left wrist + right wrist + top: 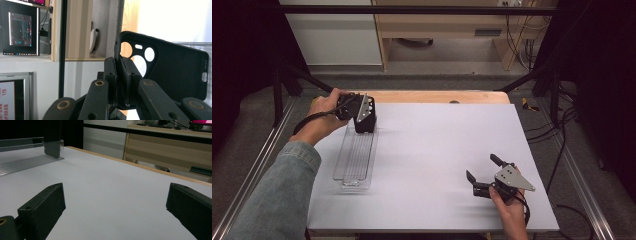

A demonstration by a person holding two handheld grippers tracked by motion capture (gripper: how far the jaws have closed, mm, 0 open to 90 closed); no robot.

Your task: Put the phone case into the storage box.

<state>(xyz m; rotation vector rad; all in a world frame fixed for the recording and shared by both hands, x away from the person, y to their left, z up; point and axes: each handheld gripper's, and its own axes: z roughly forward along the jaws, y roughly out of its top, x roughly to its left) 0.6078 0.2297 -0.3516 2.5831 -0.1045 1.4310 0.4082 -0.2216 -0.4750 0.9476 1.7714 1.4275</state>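
Observation:
A black phone case (175, 72) with round camera cut-outs is clamped by its edge in my left gripper (119, 68), which is shut on it. From above, the left gripper (361, 116) holds the case (366, 126) upright at the far end of a clear ribbed tray (354, 160) on the left of the table; whether the case touches the tray I cannot tell. My right gripper (482, 167) rests near the front right edge with its jaws wide apart. In the right gripper view the gripper (116, 195) is open over bare mat, with the tray (22, 162) and case (52, 149) far off to the left.
A grey mat (437, 150) covers the table, with a wooden strip (437, 96) along its far edge. Black frame bars stand at both sides. A wooden cabinet (447, 25) and cables lie beyond the table.

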